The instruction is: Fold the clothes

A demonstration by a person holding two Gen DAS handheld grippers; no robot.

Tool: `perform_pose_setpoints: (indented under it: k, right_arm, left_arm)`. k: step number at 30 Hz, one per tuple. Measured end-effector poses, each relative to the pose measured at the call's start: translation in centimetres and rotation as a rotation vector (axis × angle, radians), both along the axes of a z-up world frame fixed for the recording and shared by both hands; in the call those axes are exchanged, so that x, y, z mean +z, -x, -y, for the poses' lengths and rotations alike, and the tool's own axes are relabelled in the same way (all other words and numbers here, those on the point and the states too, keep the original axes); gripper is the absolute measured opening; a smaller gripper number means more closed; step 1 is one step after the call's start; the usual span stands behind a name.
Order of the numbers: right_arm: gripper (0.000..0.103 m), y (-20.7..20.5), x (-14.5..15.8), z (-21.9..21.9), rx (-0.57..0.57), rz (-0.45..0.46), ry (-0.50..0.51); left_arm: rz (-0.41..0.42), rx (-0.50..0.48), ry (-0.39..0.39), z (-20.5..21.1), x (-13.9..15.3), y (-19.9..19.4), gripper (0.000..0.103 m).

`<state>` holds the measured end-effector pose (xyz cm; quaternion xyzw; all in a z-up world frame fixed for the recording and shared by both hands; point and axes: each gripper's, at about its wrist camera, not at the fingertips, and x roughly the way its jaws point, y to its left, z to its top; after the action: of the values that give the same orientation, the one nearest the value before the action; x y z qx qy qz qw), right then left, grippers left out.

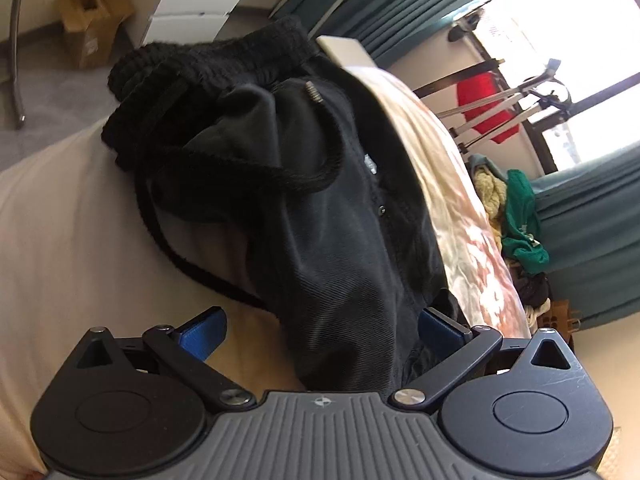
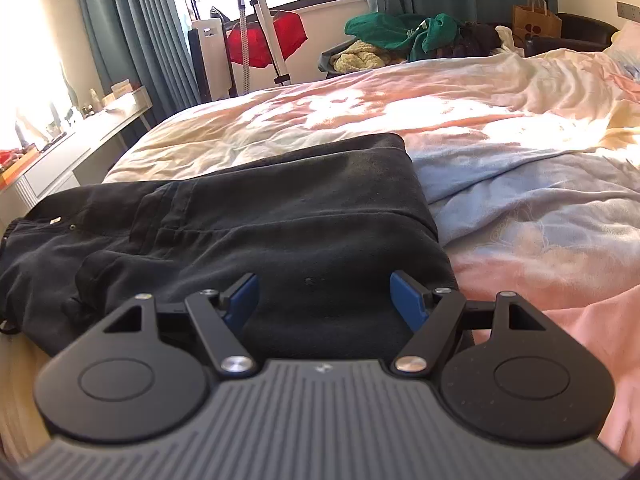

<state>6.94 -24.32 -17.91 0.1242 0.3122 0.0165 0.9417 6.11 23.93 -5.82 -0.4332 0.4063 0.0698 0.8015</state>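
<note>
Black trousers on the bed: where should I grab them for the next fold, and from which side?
Probably the ribbed elastic waistband of the black cotton trousers, approached from the bed's open edge with the left gripper. It is bunched and raised, so open jaws can straddle it.

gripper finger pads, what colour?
Blue, on both the left gripper and the right gripper; clearest in the right wrist view, against the black trousers.

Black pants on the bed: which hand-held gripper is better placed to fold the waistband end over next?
Probably the left hand-held gripper: open, it faces the black pants' ribbed waistband and drawstring. The right hand-held gripper, also open, sits at the folded leg end.
</note>
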Motion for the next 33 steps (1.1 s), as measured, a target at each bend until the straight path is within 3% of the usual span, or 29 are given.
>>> perform_pose_setpoints:
  k: [4,7,12,17,20,21,23,28,30,33]
  right_arm:
    - [0.074,0.0,0.0,0.0,-0.005,-0.004,-0.005]
    - [0.074,0.0,0.0,0.0,-0.01,-0.004,-0.011]
    - [0.076,0.0,-0.1,0.0,-0.018,0.013,-0.023]
    - [0.076,0.2,0.2,-0.7,0.01,0.079,-0.027]
    - [0.076,0.0,0.3,-1.7,0.04,0.08,0.011]
    - [0.076,-0.2,0.0,-2.1,0.051,0.067,0.031]
    - [0.076,-0.7,-0.8,-3.0,0.063,0.041,0.07]
    - [0.076,-1.3,-1.6,-4.5,0.078,0.025,0.162]
    - [0.076,-1.2,-1.5,-4.3,0.077,0.024,0.148]
    - [0.076,-1.3,-1.5,-4.1,0.076,0.021,0.14]
  left_arm:
    - [-0.064,0.028,-0.007,-1.7,-1.8,-3.1,0.103]
    - [-0.101,0.064,0.03,-2.7,-3.3,-4.6,0.103]
    - [-0.001,0.109,-0.066,-3.3,-2.7,-5.4,0.102]
    - [0.043,0.184,-0.032,-4.8,-3.5,-5.9,0.1]
    - [0.064,0.245,-0.006,-6.4,-4.3,-5.6,0.091]
    - [0.069,0.251,-0.016,-6.5,-4.5,-5.5,0.083]
    - [0.078,0.232,-0.072,-6.3,-4.4,-5.7,0.074]
    - [0.155,0.203,-0.187,-5.4,-2.9,-5.4,0.035]
    - [0.182,0.201,-0.228,-5.1,-2.2,-5.1,0.027]
    - [0.22,0.174,-0.352,-2.8,-0.7,-5.6,0.022]
